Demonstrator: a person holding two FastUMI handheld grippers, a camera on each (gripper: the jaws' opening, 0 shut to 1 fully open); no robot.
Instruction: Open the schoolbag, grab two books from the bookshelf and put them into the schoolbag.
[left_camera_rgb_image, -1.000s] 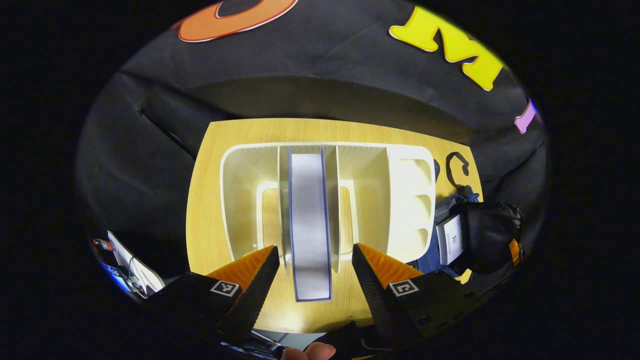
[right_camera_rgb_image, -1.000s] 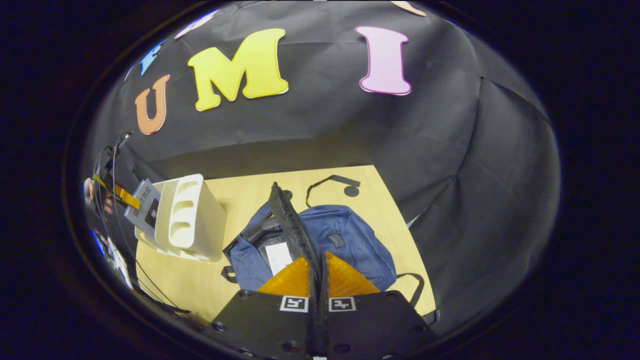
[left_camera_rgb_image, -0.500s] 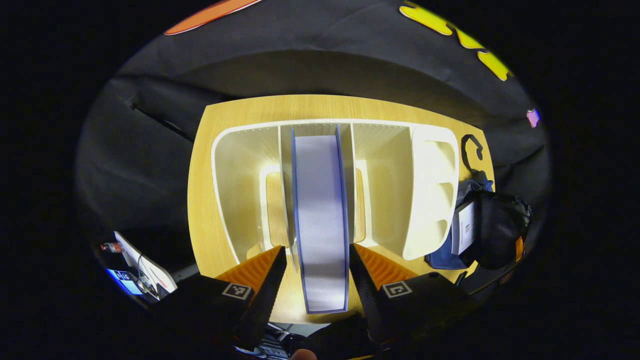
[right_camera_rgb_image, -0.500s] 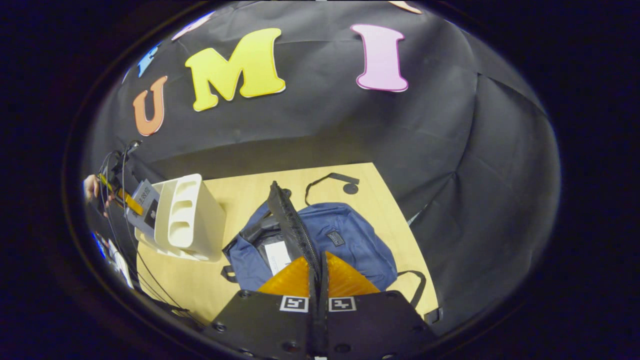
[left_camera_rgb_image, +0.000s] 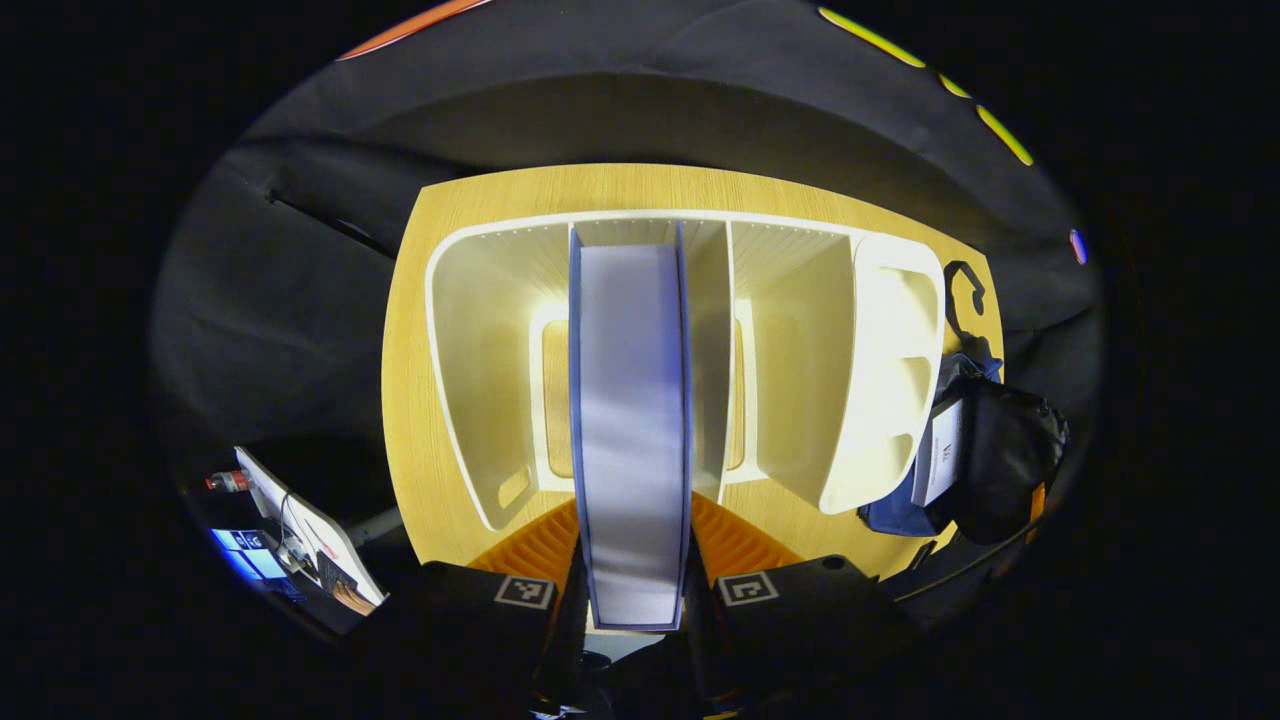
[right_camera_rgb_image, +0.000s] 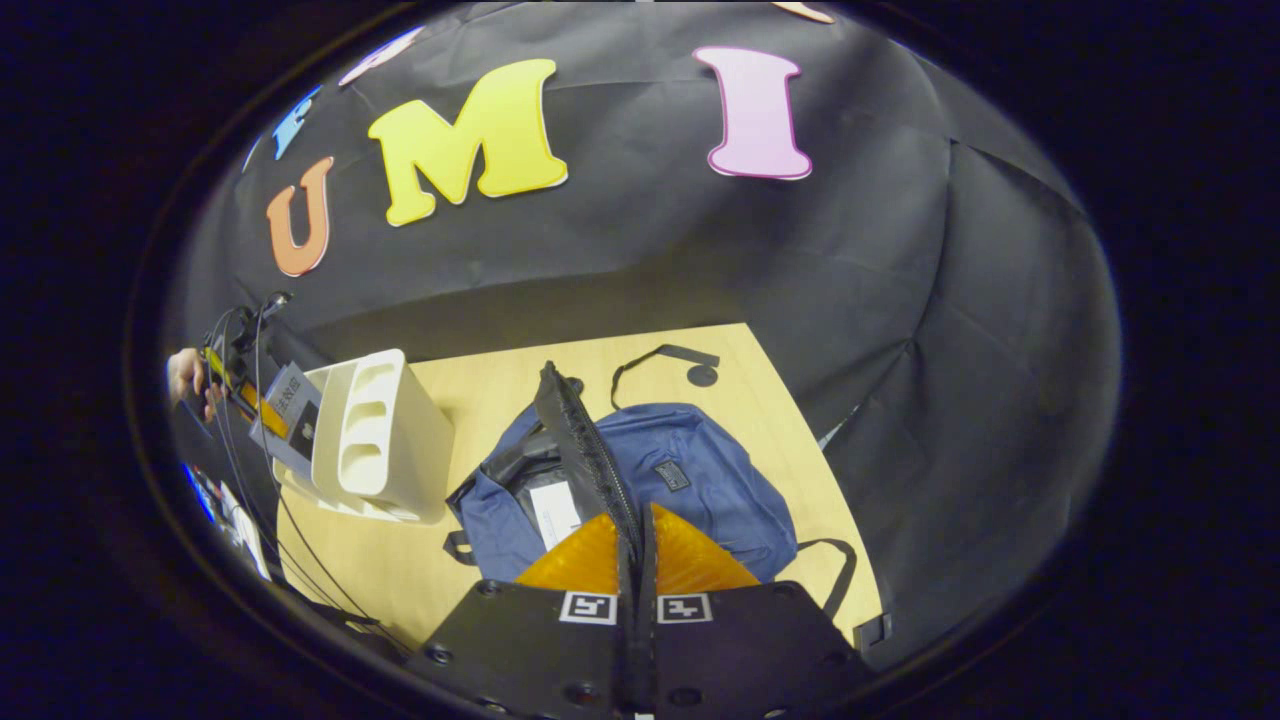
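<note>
- left gripper (left_camera_rgb_image: 634, 560) has its two fingers pressed on either side of a blue-edged book (left_camera_rgb_image: 632, 430) that stands upright in the middle slot of the white bookshelf (left_camera_rgb_image: 480, 330).
- right gripper (right_camera_rgb_image: 636, 545) is pinched on the raised black zip edge (right_camera_rgb_image: 585, 455) of the blue schoolbag (right_camera_rgb_image: 690, 480) (a pale book (right_camera_rgb_image: 556, 512) lies inside the mouth).
- the bag lies just beside the shelf on the wooden table (right_camera_rgb_image: 480, 390).
</note>
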